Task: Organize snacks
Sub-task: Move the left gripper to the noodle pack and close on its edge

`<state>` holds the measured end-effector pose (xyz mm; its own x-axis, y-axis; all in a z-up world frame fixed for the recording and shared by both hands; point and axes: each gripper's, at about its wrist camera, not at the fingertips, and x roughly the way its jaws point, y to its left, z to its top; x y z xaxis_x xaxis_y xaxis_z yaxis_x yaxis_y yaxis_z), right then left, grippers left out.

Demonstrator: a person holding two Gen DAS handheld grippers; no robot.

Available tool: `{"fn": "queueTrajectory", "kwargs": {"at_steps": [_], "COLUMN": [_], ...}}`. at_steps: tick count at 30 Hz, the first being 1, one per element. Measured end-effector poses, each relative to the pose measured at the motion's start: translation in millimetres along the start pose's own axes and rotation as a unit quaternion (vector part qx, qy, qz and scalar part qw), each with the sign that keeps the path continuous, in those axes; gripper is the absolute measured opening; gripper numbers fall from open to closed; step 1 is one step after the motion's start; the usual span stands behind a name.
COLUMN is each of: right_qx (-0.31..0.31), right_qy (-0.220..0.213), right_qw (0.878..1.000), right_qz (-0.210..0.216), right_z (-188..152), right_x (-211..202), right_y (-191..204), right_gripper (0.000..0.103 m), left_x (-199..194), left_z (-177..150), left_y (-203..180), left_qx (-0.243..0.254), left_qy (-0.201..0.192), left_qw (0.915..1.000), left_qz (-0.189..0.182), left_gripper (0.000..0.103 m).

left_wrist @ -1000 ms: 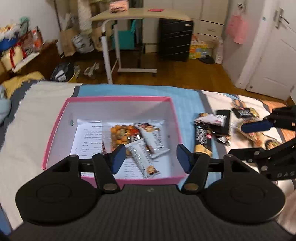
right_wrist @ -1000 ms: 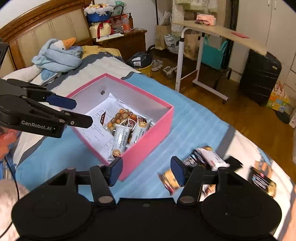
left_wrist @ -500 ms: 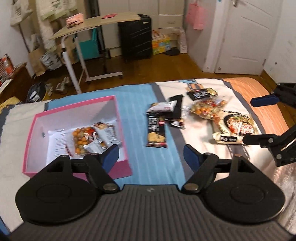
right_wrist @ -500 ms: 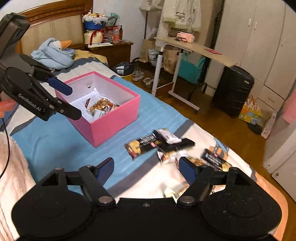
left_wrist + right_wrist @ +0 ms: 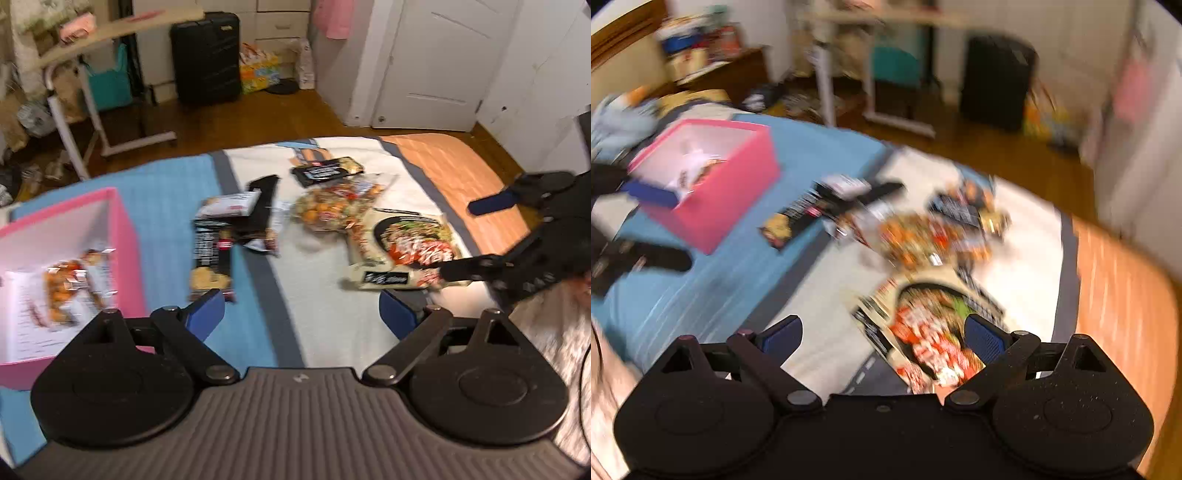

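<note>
A pink box sits on the bed at the left with a few snack packs inside; it also shows in the right wrist view. Loose snacks lie to its right: a dark bar, a bag of orange snacks and a large flat pack with red print. My left gripper is open and empty above the bedspread. My right gripper is open and empty, low over the large flat pack. It also shows in the left wrist view.
The bed has blue, white and orange stripes. Beyond its edge are a wooden floor, a rolling side table, a black suitcase and a white door. The right wrist view is motion-blurred.
Both grippers have swung right, away from the pink box toward the loose snacks. The right gripper has dropped closer to the large flat pack. Both stay open.
</note>
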<state>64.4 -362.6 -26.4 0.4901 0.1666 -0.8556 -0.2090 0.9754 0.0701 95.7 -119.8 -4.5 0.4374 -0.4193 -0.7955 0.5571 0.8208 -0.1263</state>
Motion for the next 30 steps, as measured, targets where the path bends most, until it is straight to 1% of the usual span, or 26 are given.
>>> {"fn": "queueTrajectory", "kwargs": {"at_steps": [3,6,10,13,15,16,17,18,19,20,21,22,23,25,26,27,28,29,30], "right_qx": [0.066,0.114,0.166,0.214,0.261,0.290,0.342,0.372,0.387,0.400,0.408,0.416,0.420,0.422,0.423,0.425,0.427,0.426,0.423], "right_qy": [0.041,0.053,0.063,0.065,0.062,0.059,0.052,0.059,0.073,0.079,0.078,0.078,0.082,0.086,0.088,0.089,0.088,0.085,0.082], "right_qw": [0.997,0.992,0.984,0.975,0.963,0.955,0.938,0.926,0.919,0.913,0.909,0.906,0.904,0.903,0.902,0.901,0.900,0.901,0.902], "right_qz": [-0.002,0.004,-0.009,-0.018,-0.020,-0.023,-0.034,-0.038,-0.030,-0.011,0.002,0.007,0.003,0.007,0.012,0.016,0.017,0.015,0.013], "right_z": [-5,-7,-9,-12,-17,-19,-26,-31,-34,-36,-38,-41,-41,-41,-42,-42,-43,-42,-41], "right_x": [22,33,44,48,51,52,55,59,65,70,73,76,79,85,88,90,92,92,91], "right_y": [-24,-41,-54,-68,-81,-87,-96,-100,-104,-108,-109,-110,-111,-109,-109,-108,-107,-106,-105], "right_gripper": [0.097,0.097,0.096,0.096,0.096,0.096,0.096,0.095,0.089,0.085,0.085,0.085,0.085,0.083,0.077,0.075,0.073,0.069,0.067], "left_x": [26,52,89,115,133,141,148,156,164,171,177,182,187,194,195,197,199,200,202], "left_z": [5,13,26,34,36,36,36,35,34,34,33,32,31,29,28,27,26,25,23], "left_y": [-6,-10,-12,-15,-18,-19,-21,-22,-23,-25,-25,-27,-28,-31,-33,-34,-34,-34,-34], "left_qx": [-0.006,-0.019,-0.041,-0.052,-0.059,-0.063,-0.068,-0.073,-0.076,-0.078,-0.078,-0.077,-0.075,-0.072,-0.073,-0.075,-0.080,-0.089,-0.098], "left_qy": [0.007,0.010,0.015,0.019,0.024,0.027,0.028,0.033,0.039,0.045,0.050,0.055,0.058,0.060,0.061,0.062,0.064,0.068,0.074], "left_qw": [0.9998,0.9992,0.9977,0.9963,0.9950,0.9942,0.9934,0.9924,0.9918,0.9914,0.9912,0.9911,0.9909,0.9904,0.9901,0.9895,0.9882,0.9860,0.9835], "left_qz": [-0.019,-0.033,-0.053,-0.066,-0.077,-0.082,-0.088,-0.093,-0.095,-0.095,-0.095,-0.094,-0.096,-0.101,-0.103,-0.107,-0.113,-0.123,-0.132], "left_gripper": [0.093,0.093,0.093,0.093,0.091,0.089,0.088,0.087,0.081,0.075,0.072,0.067,0.065,0.060,0.058,0.056,0.052,0.050,0.049]}}
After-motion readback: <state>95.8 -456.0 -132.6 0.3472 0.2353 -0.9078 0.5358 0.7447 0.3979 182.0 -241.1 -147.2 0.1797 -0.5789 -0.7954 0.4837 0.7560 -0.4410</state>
